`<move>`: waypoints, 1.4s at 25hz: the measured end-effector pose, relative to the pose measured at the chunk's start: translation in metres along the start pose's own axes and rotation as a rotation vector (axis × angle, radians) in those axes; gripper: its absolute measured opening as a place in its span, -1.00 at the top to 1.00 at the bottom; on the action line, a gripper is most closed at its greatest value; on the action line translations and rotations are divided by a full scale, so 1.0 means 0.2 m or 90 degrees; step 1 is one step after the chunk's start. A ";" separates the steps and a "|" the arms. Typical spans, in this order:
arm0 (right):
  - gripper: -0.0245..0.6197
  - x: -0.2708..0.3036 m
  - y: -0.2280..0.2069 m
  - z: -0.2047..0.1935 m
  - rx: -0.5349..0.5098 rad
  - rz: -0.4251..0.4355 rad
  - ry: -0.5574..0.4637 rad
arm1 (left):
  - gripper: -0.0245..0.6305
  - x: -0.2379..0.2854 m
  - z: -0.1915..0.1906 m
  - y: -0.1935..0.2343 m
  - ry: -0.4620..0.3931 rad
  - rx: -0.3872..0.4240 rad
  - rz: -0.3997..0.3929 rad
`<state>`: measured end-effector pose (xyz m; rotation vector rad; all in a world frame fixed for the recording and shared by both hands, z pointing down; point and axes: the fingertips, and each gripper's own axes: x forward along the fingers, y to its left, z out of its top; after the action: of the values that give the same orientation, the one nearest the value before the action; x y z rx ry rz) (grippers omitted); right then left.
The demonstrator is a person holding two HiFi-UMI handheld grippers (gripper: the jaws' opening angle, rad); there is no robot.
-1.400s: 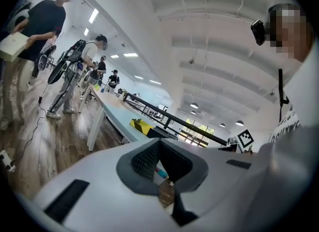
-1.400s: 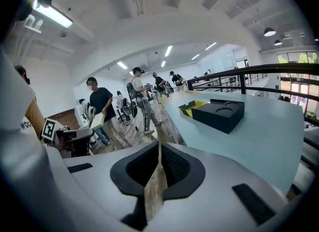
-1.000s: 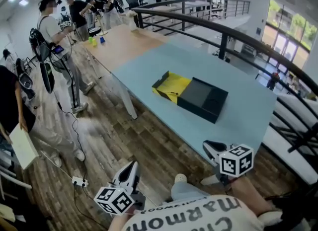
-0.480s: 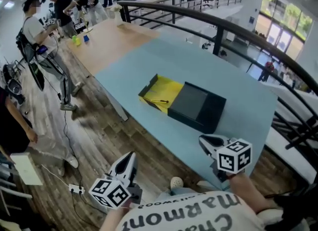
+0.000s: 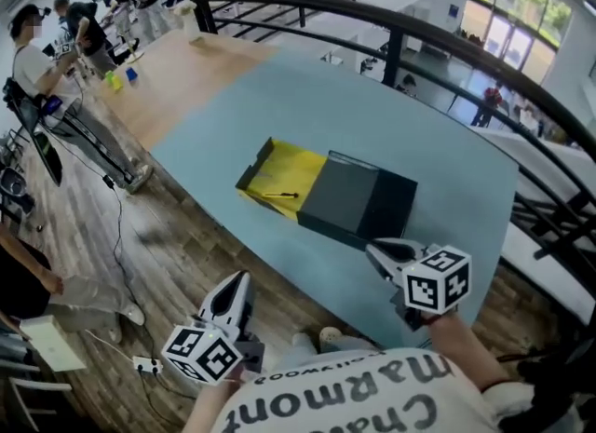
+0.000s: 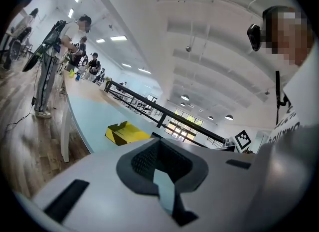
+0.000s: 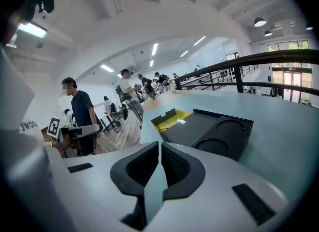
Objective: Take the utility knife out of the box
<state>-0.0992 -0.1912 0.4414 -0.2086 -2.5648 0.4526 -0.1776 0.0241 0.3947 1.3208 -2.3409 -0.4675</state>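
An open box lies on the light blue table (image 5: 419, 142). Its yellow tray (image 5: 284, 175) is toward the left and its black lid half (image 5: 358, 200) toward the right. A thin dark utility knife (image 5: 279, 195) lies in the yellow tray near its front edge. My right gripper (image 5: 380, 252) hovers at the table's near edge, just in front of the black half, shut and empty. Off the table, low and to the left, my left gripper (image 5: 235, 290) is also shut and empty. The box shows in the left gripper view (image 6: 124, 132) and the right gripper view (image 7: 199, 128).
A dark railing (image 5: 447, 49) runs behind the table. A wooden table (image 5: 158, 77) adjoins the far left end. Several people (image 5: 37, 59) stand at the left on the wood floor, where a cable and power strip (image 5: 144, 364) lie.
The view has drawn closer to the table and the box now sits lower and nearer. The right gripper has come up to the table's edge by the black half. Both stay shut.
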 end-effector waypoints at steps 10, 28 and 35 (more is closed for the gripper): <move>0.79 0.10 -0.07 0.01 0.026 -0.013 0.001 | 0.92 0.17 0.01 0.06 0.029 -0.002 -0.020; 0.79 0.39 -0.24 0.27 0.115 -0.160 -0.051 | 0.92 0.79 0.28 0.39 0.139 0.021 -0.179; 0.79 0.56 -0.27 0.36 0.160 -0.227 -0.075 | 0.92 1.05 0.39 0.53 0.189 0.044 -0.255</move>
<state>-0.2353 -0.2352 0.4554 0.3698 -2.5510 0.6551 -0.3932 -0.0984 0.4175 1.7677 -1.8702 -0.2821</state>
